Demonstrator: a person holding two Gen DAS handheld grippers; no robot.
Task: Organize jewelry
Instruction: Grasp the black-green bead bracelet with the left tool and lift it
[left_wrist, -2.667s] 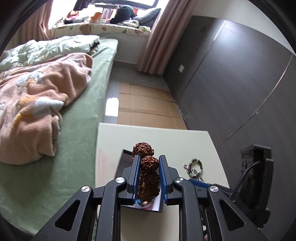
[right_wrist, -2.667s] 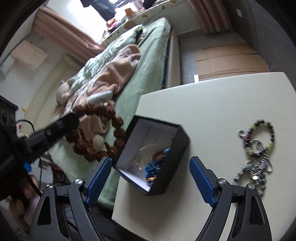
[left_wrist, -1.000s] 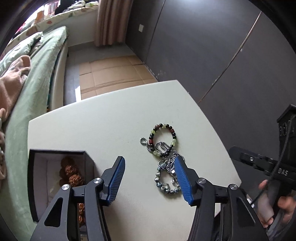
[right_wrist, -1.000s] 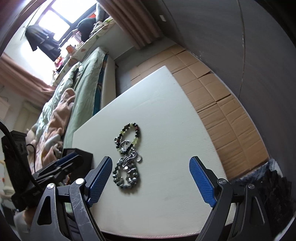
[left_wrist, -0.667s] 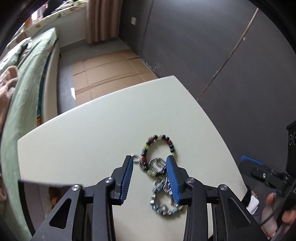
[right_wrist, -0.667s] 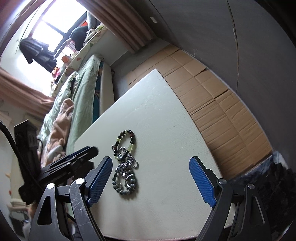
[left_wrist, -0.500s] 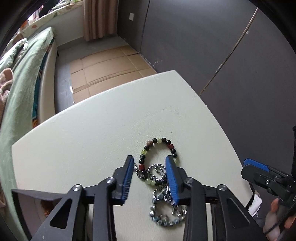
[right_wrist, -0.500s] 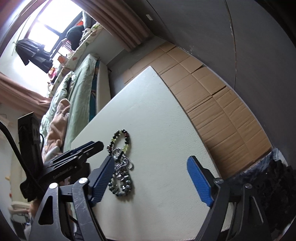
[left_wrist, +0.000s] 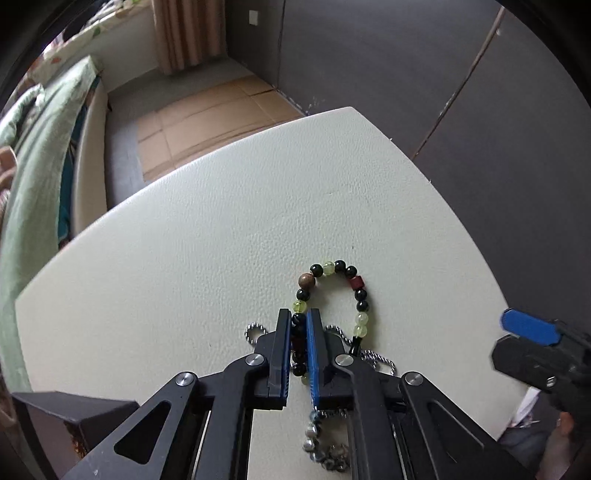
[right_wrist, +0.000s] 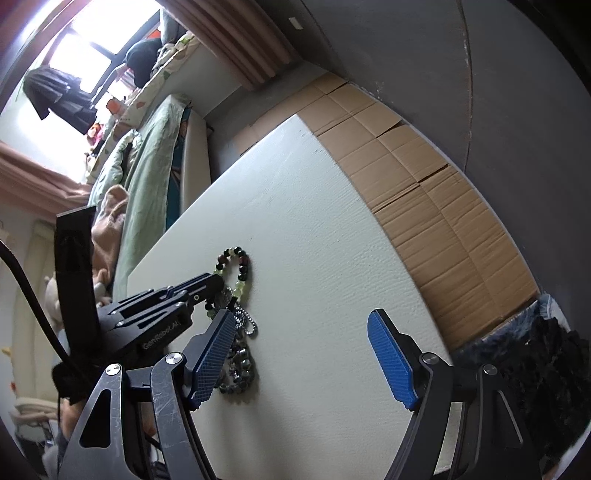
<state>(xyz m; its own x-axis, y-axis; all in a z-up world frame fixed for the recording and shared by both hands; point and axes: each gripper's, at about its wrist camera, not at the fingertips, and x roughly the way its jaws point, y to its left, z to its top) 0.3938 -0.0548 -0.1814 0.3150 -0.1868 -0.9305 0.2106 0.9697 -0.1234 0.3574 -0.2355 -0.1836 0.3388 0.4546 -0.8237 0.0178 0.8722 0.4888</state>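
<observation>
At lower centre, left tongs (left_wrist: 298, 325) are closing on the beaded bracelet (left_wrist: 334, 291) lying on the surface (left_wrist: 207, 236); right tongs (right_wrist: 301, 354) gape empty.

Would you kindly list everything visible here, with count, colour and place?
beaded bracelet: one, black, green and red, on the table, one side between the left gripper's closing jaws.
ball chain: one, silver, under the bracelet.
grey bead bracelet: one, nearest the camera.
black box: one, table's left edge.
table: one, cream.
bed: one, green, beyond the table.
left gripper: closing on the bracelet.
right gripper: open, empty.
</observation>
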